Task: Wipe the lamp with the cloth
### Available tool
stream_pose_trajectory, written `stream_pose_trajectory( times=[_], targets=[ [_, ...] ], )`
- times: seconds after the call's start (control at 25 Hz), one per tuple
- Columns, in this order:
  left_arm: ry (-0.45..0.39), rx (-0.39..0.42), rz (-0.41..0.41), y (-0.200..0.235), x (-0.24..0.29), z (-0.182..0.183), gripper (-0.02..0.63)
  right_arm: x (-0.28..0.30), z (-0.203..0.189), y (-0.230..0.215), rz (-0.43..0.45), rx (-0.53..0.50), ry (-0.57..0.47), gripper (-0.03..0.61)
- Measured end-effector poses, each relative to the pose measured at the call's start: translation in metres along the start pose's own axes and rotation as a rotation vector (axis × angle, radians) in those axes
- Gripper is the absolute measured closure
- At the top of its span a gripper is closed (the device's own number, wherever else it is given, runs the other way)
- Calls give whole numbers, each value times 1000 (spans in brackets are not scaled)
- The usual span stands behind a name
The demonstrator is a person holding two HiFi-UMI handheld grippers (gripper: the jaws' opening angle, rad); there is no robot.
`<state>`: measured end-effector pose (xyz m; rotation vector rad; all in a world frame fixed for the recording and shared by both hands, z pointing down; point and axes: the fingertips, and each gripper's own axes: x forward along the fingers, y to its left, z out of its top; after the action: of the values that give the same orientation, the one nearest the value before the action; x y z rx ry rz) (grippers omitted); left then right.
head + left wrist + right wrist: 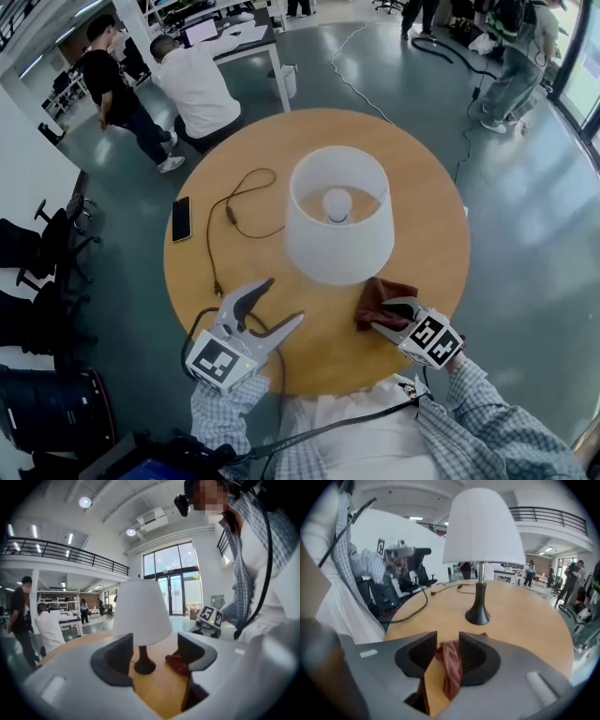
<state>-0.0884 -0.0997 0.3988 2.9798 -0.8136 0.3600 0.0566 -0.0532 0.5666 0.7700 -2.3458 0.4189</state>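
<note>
A lamp with a white shade stands in the middle of the round wooden table; its dark base shows in both gripper views. A red-brown cloth lies bunched on the table in front of the lamp. My right gripper is over the cloth, jaws apart. In the right gripper view the cloth sits between them against the right-hand jaw, with a strip of table beside the other. My left gripper is low over the table's near left, open and empty, pointing at the lamp.
A black phone lies at the table's left edge. The lamp's dark cord loops across the left half of the table. A black cable hangs off the near edge by my left gripper. Two people are at a desk beyond the table.
</note>
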Motion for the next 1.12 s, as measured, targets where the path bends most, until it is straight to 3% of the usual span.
stream_pose_trajectory(
  times=[0.2, 0.36, 0.48, 0.76, 0.96, 1.12],
  targets=[
    [-3, 10, -74, -46, 30, -17, 408, -33, 64, 4, -28, 162, -309, 572],
    [-5, 0, -123, -69, 49, -25, 509, -39, 89, 16, -38, 174, -409, 575],
    [-8, -62, -108, -72, 60, -36, 611, -32, 92, 15, -73, 194, -428, 575],
    [84, -83, -136, -89, 84, -93, 611, 1, 70, 8, -93, 248, -372, 575],
    [111, -176, -130, -93, 83, -109, 611, 18, 48, 4, -92, 277, -317, 575],
    [136, -186, -128, -90, 78, -116, 611, 26, 44, 9, -76, 281, -285, 575]
  ],
)
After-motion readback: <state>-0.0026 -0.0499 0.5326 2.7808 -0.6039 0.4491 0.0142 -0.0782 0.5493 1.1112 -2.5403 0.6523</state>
